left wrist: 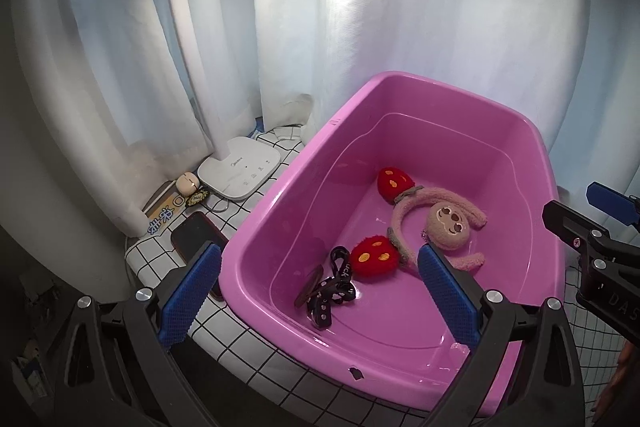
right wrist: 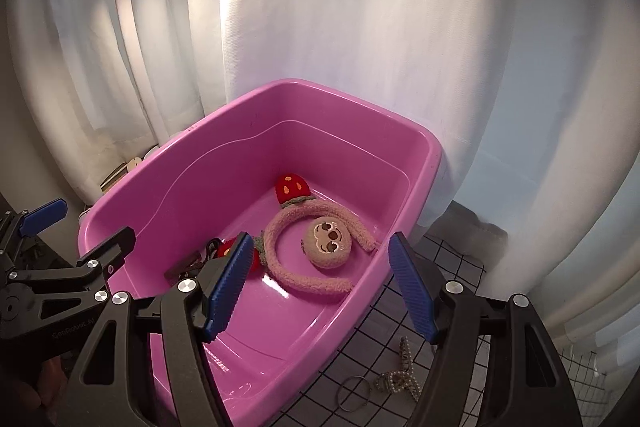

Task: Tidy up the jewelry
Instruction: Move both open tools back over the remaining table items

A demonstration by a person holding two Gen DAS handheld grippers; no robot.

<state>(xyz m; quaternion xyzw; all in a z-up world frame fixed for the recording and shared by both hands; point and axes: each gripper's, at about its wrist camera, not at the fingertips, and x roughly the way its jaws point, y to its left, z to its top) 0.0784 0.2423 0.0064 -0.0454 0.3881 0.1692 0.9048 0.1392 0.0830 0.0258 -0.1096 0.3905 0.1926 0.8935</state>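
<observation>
Down in the glossy pink plastic tub lies the fuzzy pink headband — a curved plush arc with a round embroidered face on it and 2 red felt mushroom caps, one at the far end, one nearer. Just to the left of the near cap sits a tangle of black printed ribbon touching a flat brown disc. Outside the tub, near right on the black-grid tablecloth, a beaded pearl-textured hair claw rests just beside a thin metal ring.

Left gripper hangs over the tub's near left corner, ribbed blue pads spread wide, nothing between them. Right gripper hovers over the tub's near right rim — jaws apart, gripping nothing.

Far left, a white lamp base and a dark phone sit on the cloth, white curtains behind.
</observation>
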